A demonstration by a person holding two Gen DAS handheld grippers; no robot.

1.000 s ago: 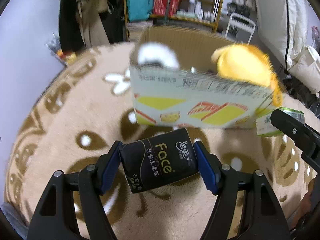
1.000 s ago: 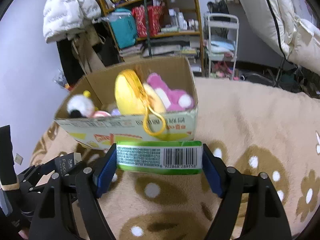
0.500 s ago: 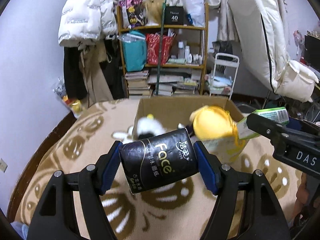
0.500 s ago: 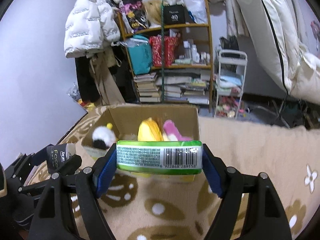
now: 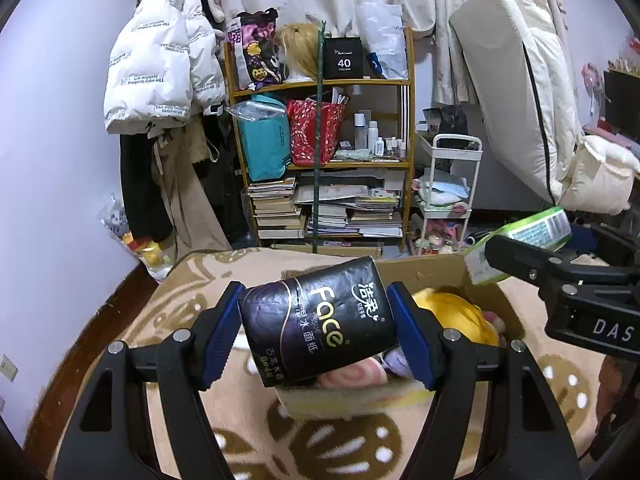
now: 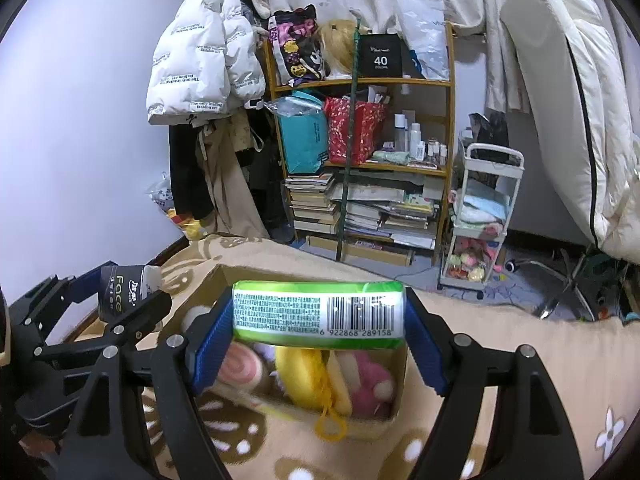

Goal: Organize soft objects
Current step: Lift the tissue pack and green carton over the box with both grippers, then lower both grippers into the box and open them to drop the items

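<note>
My left gripper (image 5: 318,332) is shut on a black "Face" tissue pack (image 5: 320,326) and holds it above the near left part of an open cardboard box (image 5: 508,312). My right gripper (image 6: 320,316) is shut on a green tissue pack (image 6: 320,314) above the same box (image 6: 396,384). The box holds a yellow plush (image 6: 304,376), a pink plush (image 6: 370,380) and a pink-swirl toy (image 6: 240,368). The green pack also shows at the right of the left wrist view (image 5: 528,240). The black pack shows at the left of the right wrist view (image 6: 120,292).
The box stands on a beige patterned blanket (image 6: 520,336). Behind it are a cluttered wooden shelf (image 5: 324,160), hanging coats (image 5: 160,76), a white trolley (image 6: 480,220) and a mattress leaning on the wall (image 5: 520,92).
Both grippers rose with their packs and moved forward over the box. The box now sits lower and closer in both views, with its inside showing under the packs.
</note>
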